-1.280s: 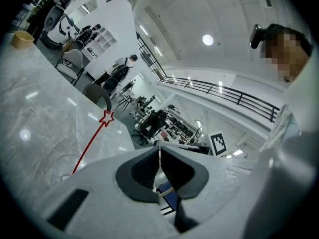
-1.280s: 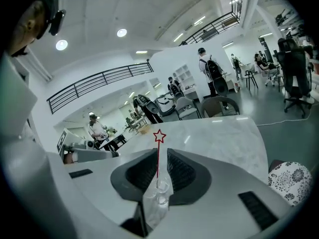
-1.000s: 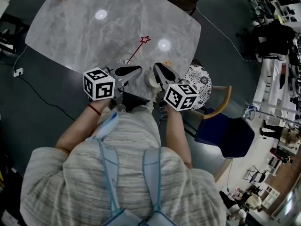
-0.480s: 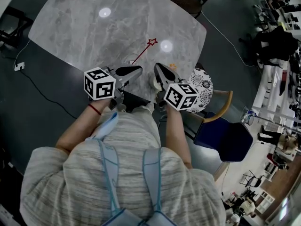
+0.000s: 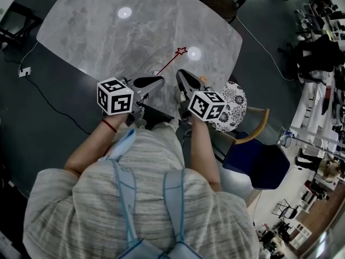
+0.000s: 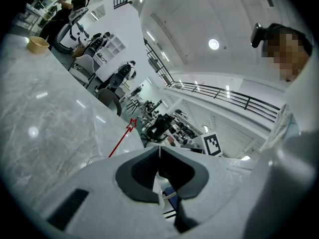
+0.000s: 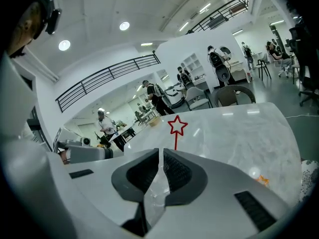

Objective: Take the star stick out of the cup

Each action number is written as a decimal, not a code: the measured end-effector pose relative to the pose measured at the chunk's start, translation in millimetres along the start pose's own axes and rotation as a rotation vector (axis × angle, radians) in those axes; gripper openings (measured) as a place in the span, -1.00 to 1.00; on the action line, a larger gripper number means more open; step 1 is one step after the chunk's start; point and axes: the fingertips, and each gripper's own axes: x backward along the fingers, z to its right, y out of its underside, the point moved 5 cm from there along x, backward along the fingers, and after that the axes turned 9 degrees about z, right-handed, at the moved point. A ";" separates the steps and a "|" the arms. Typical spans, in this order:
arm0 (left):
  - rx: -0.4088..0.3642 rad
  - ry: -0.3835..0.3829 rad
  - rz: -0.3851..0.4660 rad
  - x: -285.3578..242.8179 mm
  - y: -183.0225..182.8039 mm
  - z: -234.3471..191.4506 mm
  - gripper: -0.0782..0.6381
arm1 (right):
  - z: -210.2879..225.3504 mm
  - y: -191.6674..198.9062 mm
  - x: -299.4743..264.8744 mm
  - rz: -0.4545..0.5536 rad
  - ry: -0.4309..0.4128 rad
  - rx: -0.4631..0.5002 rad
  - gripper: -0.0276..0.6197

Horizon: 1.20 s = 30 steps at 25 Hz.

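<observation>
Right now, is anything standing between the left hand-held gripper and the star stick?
Nothing visible does. The star stick leans out of the clear cup just ahead and to the left of the left hand-held gripper, with only bare marble table around it. The jaws are together, so they would have to open first.

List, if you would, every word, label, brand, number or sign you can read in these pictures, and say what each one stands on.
No words, numbers or brand names can be read in any view.
Left cube and right cube: black-and-white square patterns only, no letters.
Star stick and table: no print.
Background room: anything printed is too small to read.
</observation>
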 end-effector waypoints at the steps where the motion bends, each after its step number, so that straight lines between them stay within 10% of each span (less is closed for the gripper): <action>1: 0.001 -0.002 0.001 0.9 -0.3 -1.1 -0.72 | -0.5 0.7 -2.9 -0.003 -0.006 -0.002 -0.87; 30: 0.022 -0.043 -0.001 16.2 -8.6 -29.0 -0.72 | 23.6 23.3 -64.8 -0.067 0.039 -0.068 -0.72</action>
